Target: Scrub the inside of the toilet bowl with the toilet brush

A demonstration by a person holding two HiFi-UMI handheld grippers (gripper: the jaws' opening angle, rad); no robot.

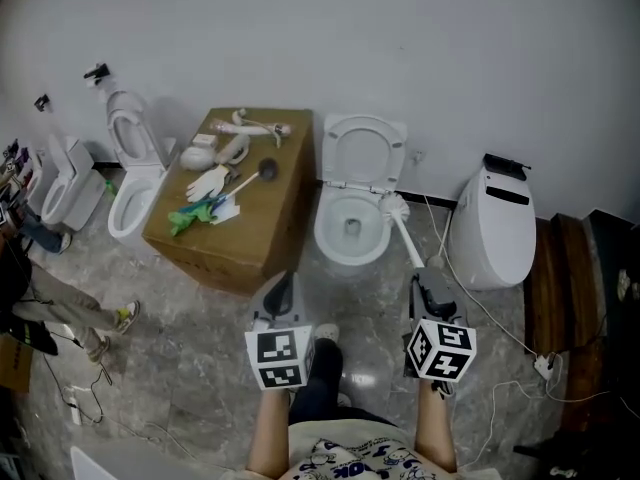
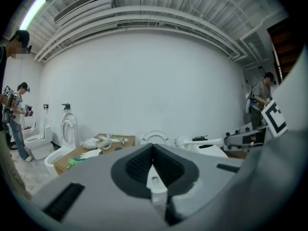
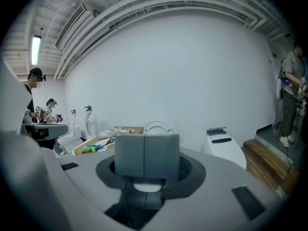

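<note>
**Two grippers, one brush at the bowl**

Head view: the toilet (image 1: 345,250) stands at centre frame with its lid up. The brush (image 1: 394,207) has its white head at the bowl's right rim. Its handle slants down and right into the right gripper (image 1: 421,278). The left gripper (image 1: 285,283) hangs at lower centre over the floor, apart from the toilet. A box (image 1: 262,230) sits just left of the toilet.

Left gripper view: the left gripper's (image 2: 153,150) jaws are pressed together to a point, with nothing between them. The brush (image 2: 184,142) shows at centre right.

Right gripper view: the right gripper's (image 3: 144,155) pads sit closed side by side. The white handle end shows just below them, clamped. The toilet (image 3: 156,127) peeks above the pads.
</note>
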